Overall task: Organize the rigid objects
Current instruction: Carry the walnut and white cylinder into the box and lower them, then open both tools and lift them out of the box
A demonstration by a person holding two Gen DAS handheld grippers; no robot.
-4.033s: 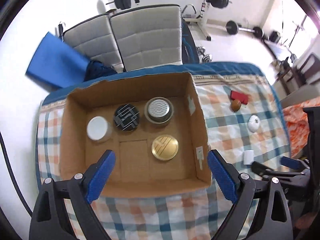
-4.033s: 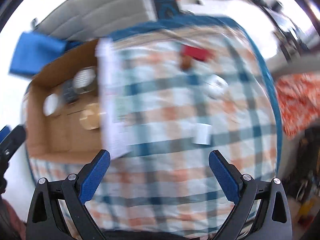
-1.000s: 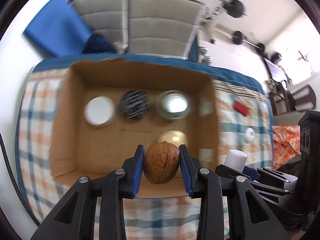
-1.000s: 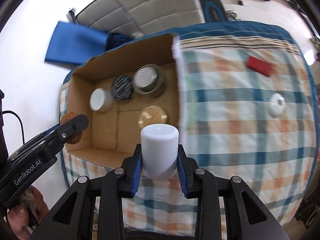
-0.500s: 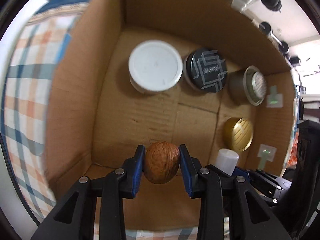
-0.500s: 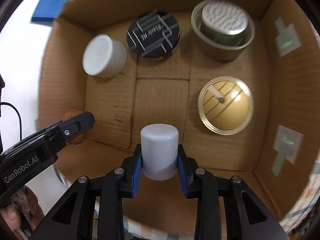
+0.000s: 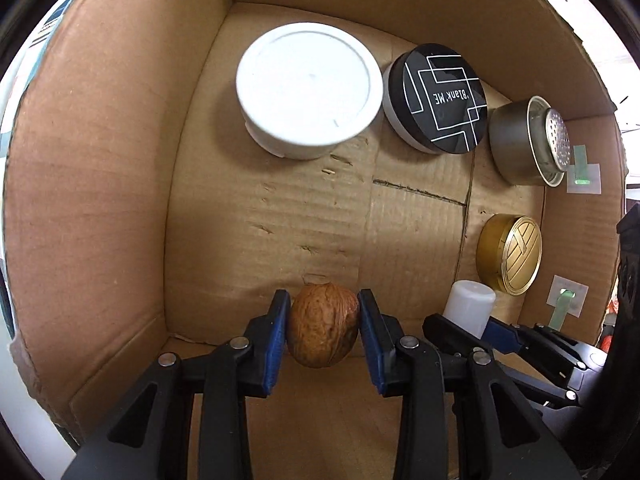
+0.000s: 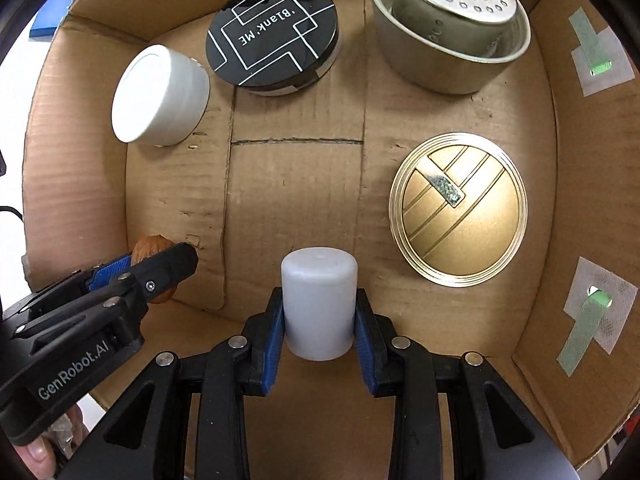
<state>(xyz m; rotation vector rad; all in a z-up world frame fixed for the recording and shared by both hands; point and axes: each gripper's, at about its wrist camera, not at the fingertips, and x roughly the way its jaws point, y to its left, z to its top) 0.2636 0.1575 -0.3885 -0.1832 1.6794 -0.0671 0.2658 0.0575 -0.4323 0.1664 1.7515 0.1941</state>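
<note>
Both of my tongs are down inside the cardboard box [image 7: 100,200]. My left tongs [image 7: 323,320] are clamped on a brown walnut [image 7: 322,325], their blue pads pressed to its two sides, near the front left corner of the box; from the wrist view I cannot say whether the nut touches the box floor or hangs just above it. My right tongs [image 8: 319,312] are clamped on a white plastic cap [image 8: 319,303], held upright near the front wall, about midway across the box. In the right wrist view the left tongs [image 8: 132,266] come in from the lower left with the walnut [image 8: 149,245] half hidden behind their black fingers. Along the back wall stand a white round jar [image 8: 160,96] at the left, a black round tin [image 8: 272,42] marked 'Blank ME' just beside it, and a metal tin [image 8: 448,40] with a perforated lid sitting tilted in its mouth at the right. A gold round tin [image 8: 458,208] lies on the floor in front of the metal one, just to the right of the white cap and apart from it. Green tape strips [image 8: 592,320] are stuck to the right wall.
</note>
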